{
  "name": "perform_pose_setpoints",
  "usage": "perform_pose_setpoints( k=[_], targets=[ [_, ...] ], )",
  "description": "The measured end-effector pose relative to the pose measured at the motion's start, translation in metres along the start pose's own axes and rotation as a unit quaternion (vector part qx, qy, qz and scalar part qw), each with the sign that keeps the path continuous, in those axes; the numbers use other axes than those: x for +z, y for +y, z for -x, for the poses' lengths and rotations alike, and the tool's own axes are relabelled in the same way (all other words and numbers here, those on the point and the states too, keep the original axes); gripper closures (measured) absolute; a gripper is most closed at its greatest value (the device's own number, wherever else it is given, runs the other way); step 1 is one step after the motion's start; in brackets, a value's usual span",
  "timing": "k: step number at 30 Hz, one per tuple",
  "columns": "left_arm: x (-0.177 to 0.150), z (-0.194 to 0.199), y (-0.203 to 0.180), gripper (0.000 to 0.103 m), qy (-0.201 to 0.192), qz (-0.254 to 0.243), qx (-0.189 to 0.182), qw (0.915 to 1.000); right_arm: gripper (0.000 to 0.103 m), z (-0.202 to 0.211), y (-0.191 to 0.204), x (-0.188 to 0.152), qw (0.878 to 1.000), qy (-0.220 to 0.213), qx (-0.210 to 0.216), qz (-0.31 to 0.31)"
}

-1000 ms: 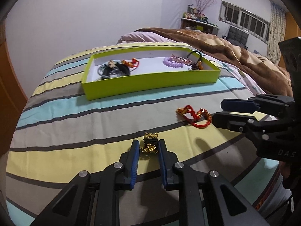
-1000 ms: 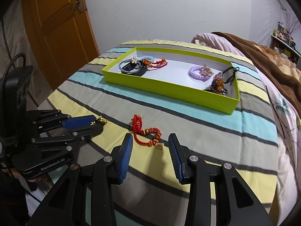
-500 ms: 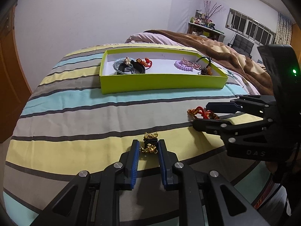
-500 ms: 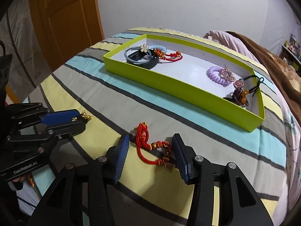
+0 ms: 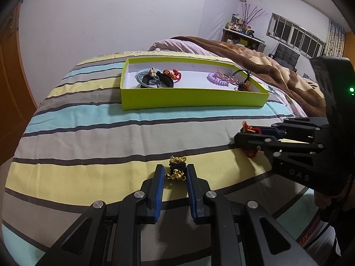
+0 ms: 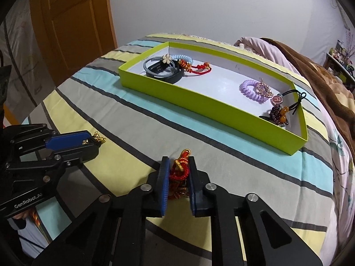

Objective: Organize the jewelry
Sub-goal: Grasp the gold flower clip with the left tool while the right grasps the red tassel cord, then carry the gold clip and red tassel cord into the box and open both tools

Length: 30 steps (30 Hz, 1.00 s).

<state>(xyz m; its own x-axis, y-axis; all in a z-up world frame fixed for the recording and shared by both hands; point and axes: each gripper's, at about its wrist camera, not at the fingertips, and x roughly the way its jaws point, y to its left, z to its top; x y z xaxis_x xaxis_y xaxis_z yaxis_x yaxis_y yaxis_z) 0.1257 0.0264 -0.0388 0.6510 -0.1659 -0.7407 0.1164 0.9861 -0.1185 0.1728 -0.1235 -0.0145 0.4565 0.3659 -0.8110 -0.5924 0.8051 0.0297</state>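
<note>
My left gripper [image 5: 175,173] is shut on a black hair tie with gold bells [image 5: 176,169], on the striped bedspread; the bells also show in the right wrist view [image 6: 97,137]. My right gripper [image 6: 178,166] is shut on a red cord bracelet with gold beads [image 6: 179,171], bunched between the blue pads; it also shows in the left wrist view [image 5: 250,129]. A lime-green tray [image 5: 190,99] lies further back and holds several hair ties and bracelets, with a purple coil tie [image 6: 253,90] at its right.
A brown blanket [image 5: 266,66] and pink pillow lie at the bed's far right. A wooden door [image 6: 68,22] stands to the left of the bed. The bed's edge curves down on the left and near sides.
My right gripper has closed on the red cord bracelet, which was spread flat and is now bunched between the pads. Both grippers have moved nearer to the tray.
</note>
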Motion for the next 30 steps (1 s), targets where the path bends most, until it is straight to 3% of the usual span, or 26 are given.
perform_pose_setpoints(
  k=[11, 30],
  targets=[
    [0.008, 0.012, -0.003, 0.083, -0.015, -0.002, 0.000, 0.9999, 0.092, 0.024, -0.008, -0.005, 0.999, -0.029, 0.007, -0.027],
    [0.073, 0.010, -0.026, 0.083, -0.064, -0.044, -0.004, 0.9970, 0.091, 0.044, -0.052, 0.029, 0.994, -0.075, -0.001, -0.079]
  ],
)
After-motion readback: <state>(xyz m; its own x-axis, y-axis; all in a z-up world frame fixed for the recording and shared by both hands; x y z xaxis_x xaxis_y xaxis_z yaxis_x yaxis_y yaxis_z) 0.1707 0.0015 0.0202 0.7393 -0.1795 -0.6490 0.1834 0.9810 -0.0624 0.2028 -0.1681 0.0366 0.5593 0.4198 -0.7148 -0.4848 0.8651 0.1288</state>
